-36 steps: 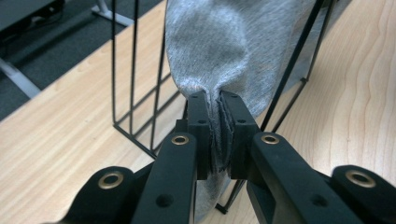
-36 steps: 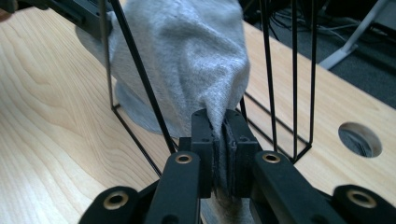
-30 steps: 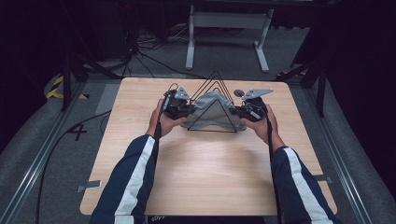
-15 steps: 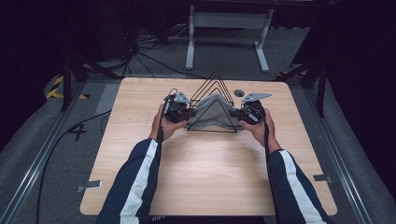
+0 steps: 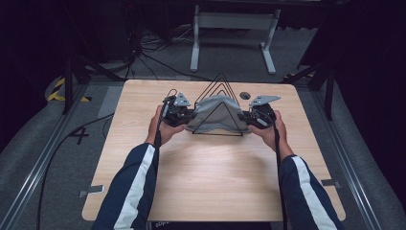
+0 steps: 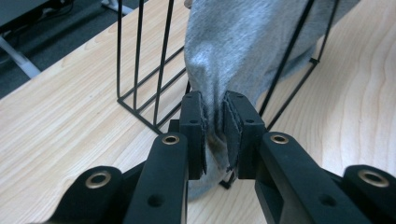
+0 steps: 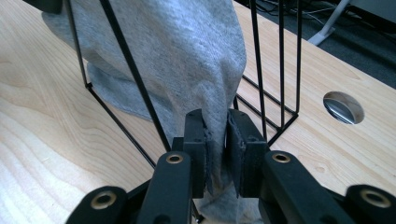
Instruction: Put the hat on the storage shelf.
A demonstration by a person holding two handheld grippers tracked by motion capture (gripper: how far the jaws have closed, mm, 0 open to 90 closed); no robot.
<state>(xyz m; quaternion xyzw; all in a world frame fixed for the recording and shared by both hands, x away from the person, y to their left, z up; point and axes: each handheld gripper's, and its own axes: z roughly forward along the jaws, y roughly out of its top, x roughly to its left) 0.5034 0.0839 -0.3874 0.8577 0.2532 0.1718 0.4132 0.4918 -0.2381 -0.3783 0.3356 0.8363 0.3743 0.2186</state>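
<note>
A soft grey cloth (image 5: 218,114) is draped over a black triangular wire rack (image 5: 219,86) at the far middle of the pale wooden table (image 5: 215,177). The left gripper (image 6: 215,125) and the right gripper (image 7: 216,135) each pinch one end of the cloth between closed jaws.

Reaching forward over the counter from its near edge, both forearms in striped sleeves. Left tongs (image 6: 215,128) clamped on a fold of grey cloth (image 6: 247,42); right tongs (image 7: 216,140) pinching the same cloth's opposite end, 2 jaws nearly touching.
</note>
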